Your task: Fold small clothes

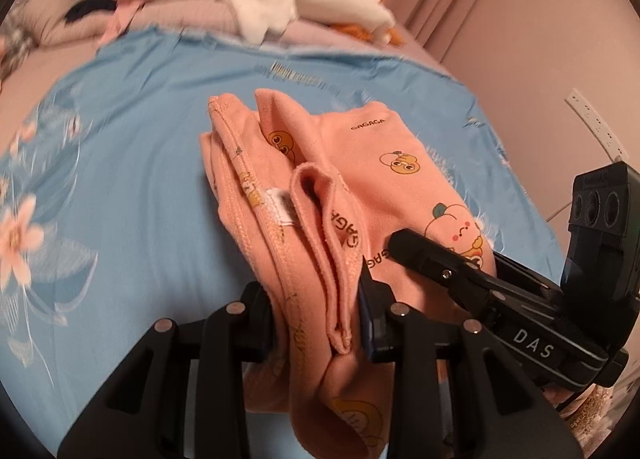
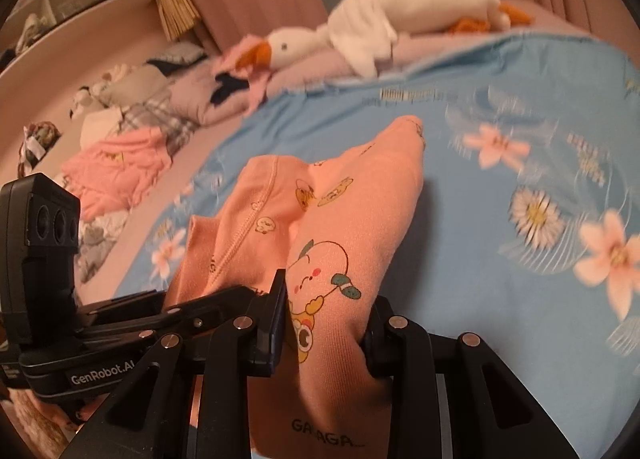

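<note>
A white plush goose (image 2: 400, 15) lies beyond the blue floral sheet (image 2: 500, 259).

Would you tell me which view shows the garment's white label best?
The left wrist view: the white label sits in plain sight inside the waistband of the peach garment. In the right wrist view the garment shows only its printed outside; no label is visible.

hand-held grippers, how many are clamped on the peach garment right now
2. The left hand-held gripper pinches a bunched fold of the peach garment at its near edge; the right hand-held gripper clamps the near end beside it.
</note>
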Demonstrator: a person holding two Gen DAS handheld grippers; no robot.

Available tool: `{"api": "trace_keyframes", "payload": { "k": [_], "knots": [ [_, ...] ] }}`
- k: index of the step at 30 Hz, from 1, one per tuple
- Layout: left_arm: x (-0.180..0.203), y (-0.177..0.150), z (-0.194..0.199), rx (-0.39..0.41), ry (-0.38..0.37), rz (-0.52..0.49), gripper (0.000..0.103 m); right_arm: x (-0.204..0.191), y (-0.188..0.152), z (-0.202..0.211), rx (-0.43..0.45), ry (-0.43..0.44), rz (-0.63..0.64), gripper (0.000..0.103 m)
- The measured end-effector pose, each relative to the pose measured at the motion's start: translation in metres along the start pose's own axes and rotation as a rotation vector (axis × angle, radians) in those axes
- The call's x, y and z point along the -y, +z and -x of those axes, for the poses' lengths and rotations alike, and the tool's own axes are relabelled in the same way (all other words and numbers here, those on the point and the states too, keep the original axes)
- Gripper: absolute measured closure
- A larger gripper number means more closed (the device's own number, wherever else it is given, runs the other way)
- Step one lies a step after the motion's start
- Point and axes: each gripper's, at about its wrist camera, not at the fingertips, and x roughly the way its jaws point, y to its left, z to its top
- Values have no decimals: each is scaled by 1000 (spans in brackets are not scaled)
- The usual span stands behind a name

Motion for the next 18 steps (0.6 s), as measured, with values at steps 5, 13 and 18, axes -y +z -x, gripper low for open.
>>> {"api": "trace_keyframes", "payload": {
  "k": [5, 13, 18],
  "knots": [
    [8, 24, -15, 31, 4, -27, 70, 7, 22, 3, 56, -28, 14, 71],
    [-4, 33, -43, -8, 28, -5, 70, 22, 34, -21, 42, -68, 18, 71],
    [-11, 33, -58, -39, 49, 3, 68, 30, 33, -37, 5, -74, -4, 71]
  ]
}}
